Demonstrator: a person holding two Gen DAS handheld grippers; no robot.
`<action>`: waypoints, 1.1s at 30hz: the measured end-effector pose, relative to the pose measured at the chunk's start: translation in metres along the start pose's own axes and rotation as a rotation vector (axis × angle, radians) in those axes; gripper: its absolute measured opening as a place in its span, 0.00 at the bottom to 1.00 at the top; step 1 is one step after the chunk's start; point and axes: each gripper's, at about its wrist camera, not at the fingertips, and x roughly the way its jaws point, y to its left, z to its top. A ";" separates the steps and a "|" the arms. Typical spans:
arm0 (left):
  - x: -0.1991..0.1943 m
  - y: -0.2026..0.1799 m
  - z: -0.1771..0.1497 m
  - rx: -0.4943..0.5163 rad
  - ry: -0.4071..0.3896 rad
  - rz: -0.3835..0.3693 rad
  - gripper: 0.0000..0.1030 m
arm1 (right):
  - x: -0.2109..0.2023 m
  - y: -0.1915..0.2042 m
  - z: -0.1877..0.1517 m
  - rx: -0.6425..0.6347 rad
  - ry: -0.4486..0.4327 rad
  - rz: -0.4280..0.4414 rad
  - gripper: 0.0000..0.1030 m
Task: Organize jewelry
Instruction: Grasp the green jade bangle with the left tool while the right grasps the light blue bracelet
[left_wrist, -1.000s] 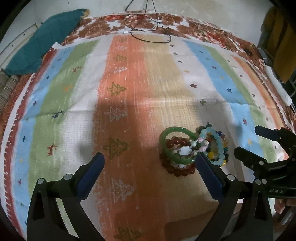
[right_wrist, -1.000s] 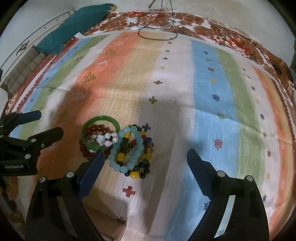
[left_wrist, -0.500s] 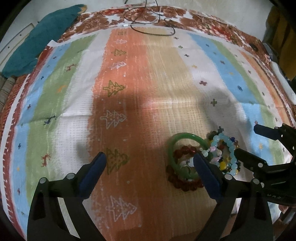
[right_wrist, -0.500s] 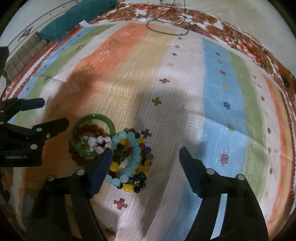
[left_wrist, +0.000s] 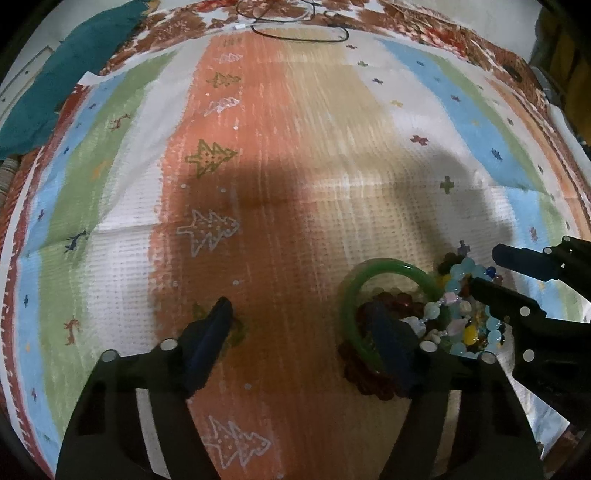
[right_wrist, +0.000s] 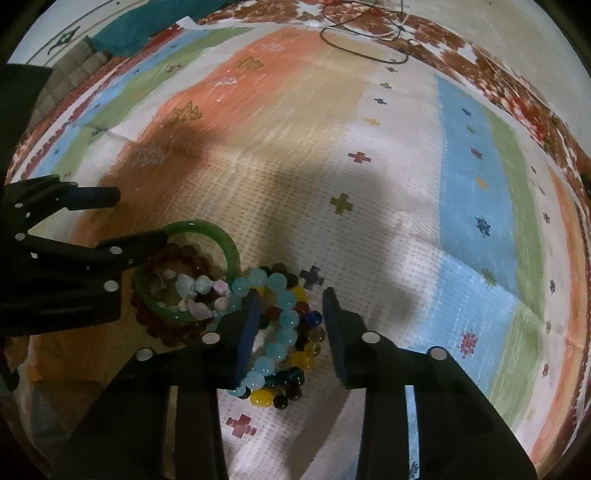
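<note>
Both grippers have dropped onto the bracelet pile on the striped cloth (left_wrist: 295, 177), jaws closing as they came. The right gripper (right_wrist: 288, 325) straddles the aqua bracelet (right_wrist: 275, 325), pads not yet clenched on it. The left gripper (left_wrist: 306, 332), released, has one finger inside the green bangle (left_wrist: 349, 306), so both pickups look imminent.

Left tongs (left_wrist: 301, 325): matte black angular frame, round silver screw heads, dark blue pads (left_wrist: 210, 343) lining fingers. Right tongs (right_wrist: 290, 317): same black frame, silver screws, blue pads.
</note>
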 end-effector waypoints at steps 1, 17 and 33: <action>0.001 -0.001 0.000 0.005 -0.001 0.000 0.62 | 0.001 0.001 0.001 -0.006 0.001 -0.001 0.27; 0.003 -0.016 0.004 0.046 0.002 -0.030 0.07 | 0.004 0.003 0.001 -0.042 -0.007 -0.028 0.12; -0.049 -0.032 -0.005 0.061 -0.072 -0.029 0.07 | -0.045 -0.008 -0.014 0.064 -0.091 -0.054 0.12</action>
